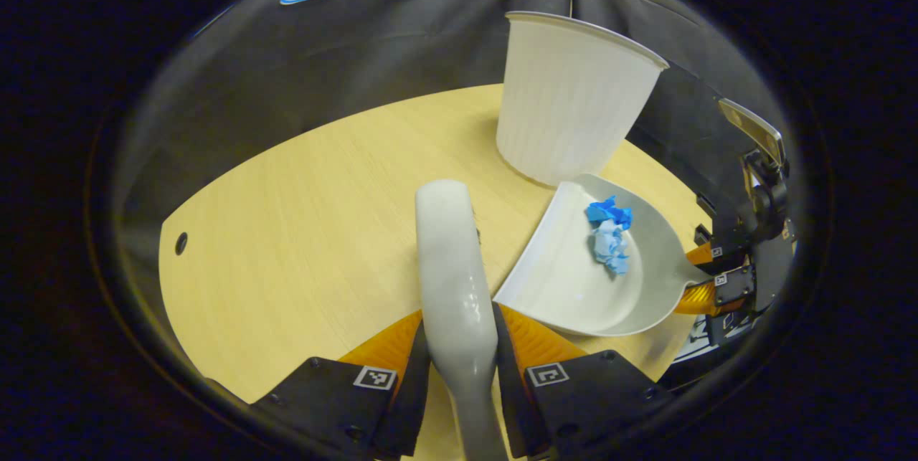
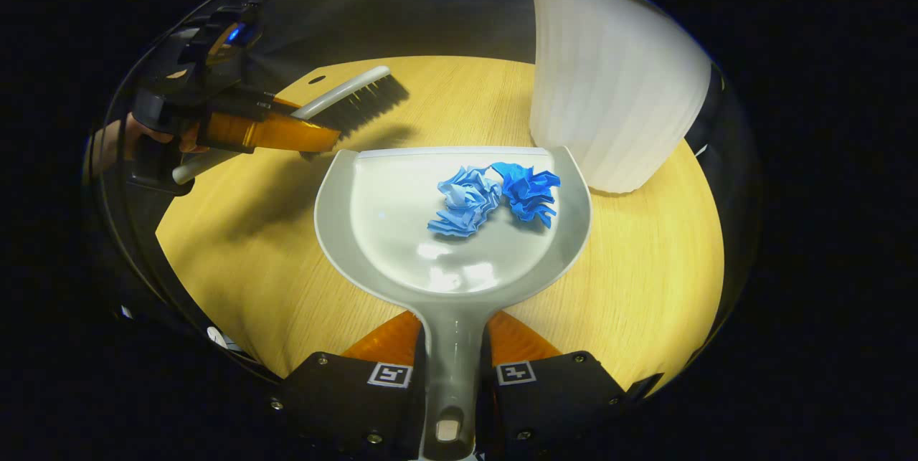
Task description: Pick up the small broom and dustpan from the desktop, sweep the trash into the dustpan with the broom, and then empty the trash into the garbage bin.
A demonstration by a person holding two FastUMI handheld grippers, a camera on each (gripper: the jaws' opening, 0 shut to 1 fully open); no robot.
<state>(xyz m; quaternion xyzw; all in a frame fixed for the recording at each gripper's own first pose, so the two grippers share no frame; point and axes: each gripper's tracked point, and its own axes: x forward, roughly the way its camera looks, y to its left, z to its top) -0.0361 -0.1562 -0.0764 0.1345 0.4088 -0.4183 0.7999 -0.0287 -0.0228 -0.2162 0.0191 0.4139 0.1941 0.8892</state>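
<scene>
Two grippers loaded, trash in the pan

Both claws are closed on their tools. Left gripper (image 1: 459,346) has its orange fingers (image 1: 387,346) pressed on either side of the small broom (image 1: 455,282), clamped on the grey handle; from the left gripper view the broom's back runs straight ahead over the desktop (image 1: 287,246). In the right gripper view that same broom shows at upper left, dark bristles pointing toward the middle of the table, a hand partly visible behind the gripper holding it.

Right gripper (image 2: 453,360) is shut on the dustpan (image 2: 401,231) handle, one finger on each side, pan flat out ahead with its front lip toward the far side of the desk. Two crumpled blue paper wads (image 2: 495,196) lie inside the pan near the front lip, touching each other, one lighter and one darker blue.

White ribbed garbage bin (image 2: 617,95) stands upright on the desktop just beyond the pan's right front corner, very close; can't tell if they touch. Broom head sits left of the pan, apart from it.
</scene>
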